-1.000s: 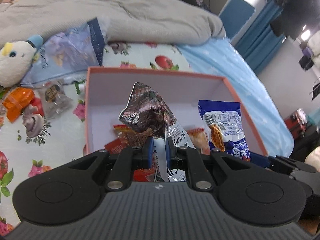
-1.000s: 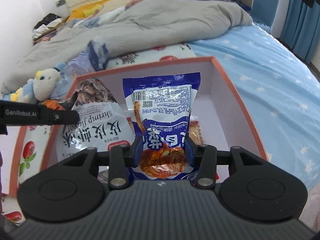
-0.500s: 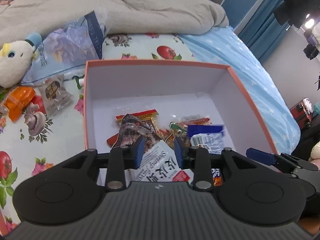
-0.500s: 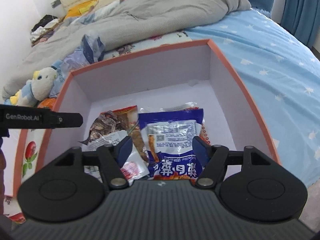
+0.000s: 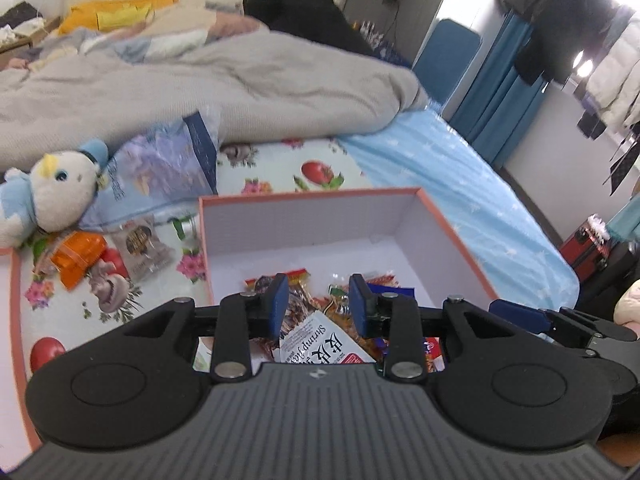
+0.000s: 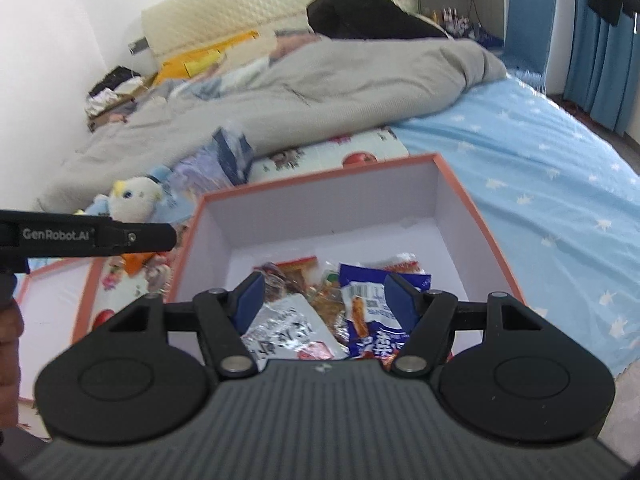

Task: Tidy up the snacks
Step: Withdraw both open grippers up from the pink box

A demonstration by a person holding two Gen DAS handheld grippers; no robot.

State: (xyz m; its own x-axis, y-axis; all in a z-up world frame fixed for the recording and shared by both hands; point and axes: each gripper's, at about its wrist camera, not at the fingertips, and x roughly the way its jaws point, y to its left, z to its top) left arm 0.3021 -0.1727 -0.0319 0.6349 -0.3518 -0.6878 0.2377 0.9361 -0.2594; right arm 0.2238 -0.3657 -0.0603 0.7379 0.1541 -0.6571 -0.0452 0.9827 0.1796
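Observation:
An orange-rimmed box (image 5: pixel 304 220) with white walls lies open on the bed. Several snack packets sit on its near floor. Among them are a silver shrimp-flavour bag (image 5: pixel 320 340) and a blue bag (image 6: pixel 372 320). My left gripper (image 5: pixel 319 300) hovers open above the silver bag, its pads clear of it. My right gripper (image 6: pixel 326 296) is open wider above the blue bag and the silver bag (image 6: pixel 280 332), gripping nothing. Outside the box, to its left on the floral cloth, lie an orange packet (image 5: pixel 76 256) and a clear packet (image 5: pixel 140 244).
A plush toy (image 5: pixel 52 188) and a large bluish bag (image 5: pixel 160 164) lie left of the box, below a grey duvet (image 5: pixel 240 80). The box lid (image 6: pixel 52 312) rests at the far left. Blue sheet (image 6: pixel 540 184) stretches right. A hand (image 6: pixel 8 344) shows at the left edge.
Both grippers let go of their bags, the silver one on the left and the blue one on the right. The bags now lie in the box and both grippers have risen and pulled back.

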